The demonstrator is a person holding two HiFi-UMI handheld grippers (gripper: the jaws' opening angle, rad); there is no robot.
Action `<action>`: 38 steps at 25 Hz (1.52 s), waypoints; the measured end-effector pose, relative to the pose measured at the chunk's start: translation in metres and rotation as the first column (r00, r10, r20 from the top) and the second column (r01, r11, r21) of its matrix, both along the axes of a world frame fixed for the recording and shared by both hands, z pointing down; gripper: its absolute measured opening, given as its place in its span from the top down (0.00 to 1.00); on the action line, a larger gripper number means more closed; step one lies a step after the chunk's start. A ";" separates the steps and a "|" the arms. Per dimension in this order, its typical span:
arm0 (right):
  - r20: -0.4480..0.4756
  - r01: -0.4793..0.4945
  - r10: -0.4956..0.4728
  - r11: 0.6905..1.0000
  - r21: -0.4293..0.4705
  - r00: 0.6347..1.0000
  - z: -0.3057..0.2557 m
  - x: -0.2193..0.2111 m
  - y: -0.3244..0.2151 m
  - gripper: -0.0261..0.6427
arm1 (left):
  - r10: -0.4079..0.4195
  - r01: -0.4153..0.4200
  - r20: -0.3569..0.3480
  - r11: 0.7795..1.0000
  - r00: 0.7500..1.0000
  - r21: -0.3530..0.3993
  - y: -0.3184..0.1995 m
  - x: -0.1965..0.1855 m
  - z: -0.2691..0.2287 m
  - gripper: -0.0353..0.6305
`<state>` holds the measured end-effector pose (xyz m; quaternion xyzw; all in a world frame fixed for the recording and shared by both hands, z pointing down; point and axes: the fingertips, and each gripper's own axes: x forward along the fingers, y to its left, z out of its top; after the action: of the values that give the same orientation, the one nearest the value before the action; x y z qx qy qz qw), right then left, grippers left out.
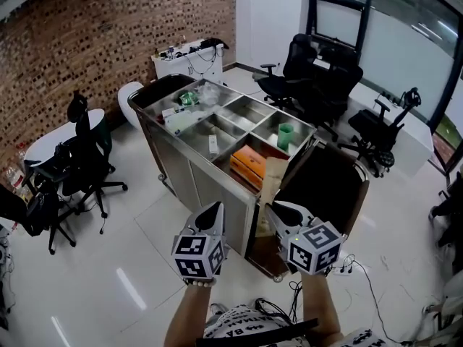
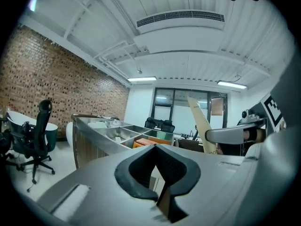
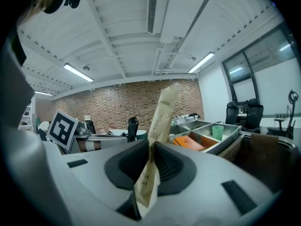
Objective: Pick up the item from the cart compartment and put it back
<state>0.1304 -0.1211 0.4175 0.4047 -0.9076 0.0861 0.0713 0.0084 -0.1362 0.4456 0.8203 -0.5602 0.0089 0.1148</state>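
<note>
**Long packet, thin grip**

The right tongs (image 3: 151, 149) are clamped on the low end of a tan paper packet (image 3: 162, 112). It stands tall above them, near the front corner of the bench (image 1: 210, 186) and outside every compartment. The left tongs (image 2: 157, 149) are pressed together, empty. Held so low, the packet may bend, swing or slip, and snag the bench edge on lowering

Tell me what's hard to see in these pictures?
- Packet: in the right gripper view its print is too small to read, and its lower end is hidden inside the shut right gripper.
- Clutter in the cart's far compartment: too small to name in the head view.
- Orange box: in the left gripper view, mostly hidden behind the left gripper.
</note>
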 end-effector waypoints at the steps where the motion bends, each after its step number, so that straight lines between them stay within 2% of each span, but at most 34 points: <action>1: -0.002 -0.003 0.003 1.000 -0.001 1.000 0.001 0.000 0.002 0.87 | 0.005 -0.005 0.001 1.000 1.000 0.002 0.001 0.001 0.000 0.94; 9: 0.006 -0.020 0.020 1.000 -0.008 1.000 0.002 0.007 0.005 0.87 | 0.048 -0.048 0.002 0.999 0.999 0.003 0.004 0.007 0.001 0.94; 25: 0.008 -0.042 0.042 0.999 -0.010 0.999 -0.001 -0.002 0.003 0.87 | 0.052 -0.052 0.004 0.998 0.999 -0.020 0.004 -0.005 0.005 0.94; 38: -0.029 -0.108 0.108 0.994 0.004 0.994 -0.002 -0.021 0.002 0.88 | 0.141 -0.140 0.005 0.990 0.990 -0.017 0.001 -0.013 0.008 0.94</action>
<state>0.1095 -0.1186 0.4153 0.4545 -0.8834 0.0828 0.0793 -0.0047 -0.1350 0.4539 0.8568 -0.5013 0.0239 0.1188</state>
